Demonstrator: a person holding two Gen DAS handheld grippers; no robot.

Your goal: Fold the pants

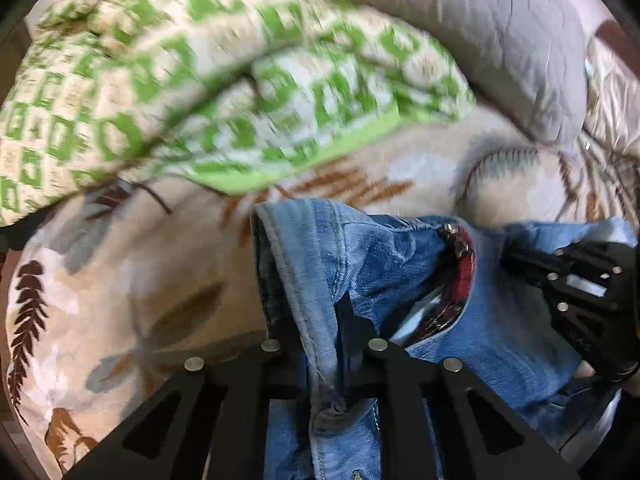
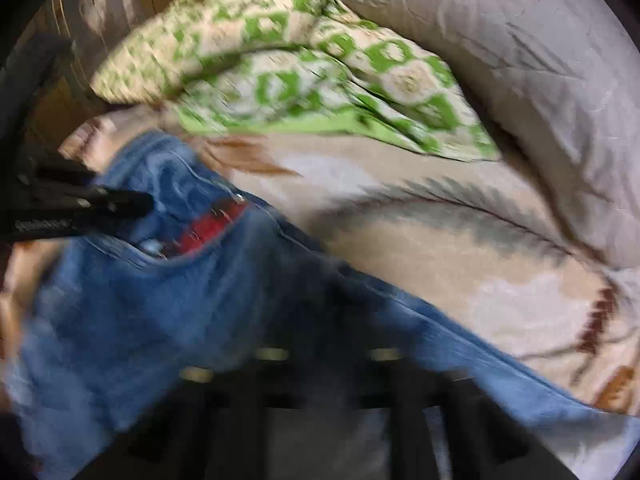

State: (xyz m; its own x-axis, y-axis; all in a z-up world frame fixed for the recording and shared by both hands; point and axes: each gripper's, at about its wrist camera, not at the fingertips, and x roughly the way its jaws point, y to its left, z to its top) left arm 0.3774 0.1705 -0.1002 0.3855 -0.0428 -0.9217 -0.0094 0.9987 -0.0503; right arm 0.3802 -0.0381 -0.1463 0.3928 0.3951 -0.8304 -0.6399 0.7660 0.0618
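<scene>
- The bed (image 1: pixel 120 288), spread with a leaf-print blanket, carries everything; a green-checked quilt (image 1: pixel 168 80) and a grey pillow (image 1: pixel 480 32) pile along its far side.
- The pants (image 1: pixel 400 264), blue jeans, lie near the front edge, their long axis running across the bed from one gripper to the other.
- The left gripper (image 1: pixel 324 344) is pressed together on the seam edge at the left end of the jeans.
- The right gripper (image 2: pixel 324 354), blurred, is clamped onto denim at the right end, so the cloth is bunched between them.
- Each hand is nearest its own end; the fold probably turns on carrying both ends together.
</scene>
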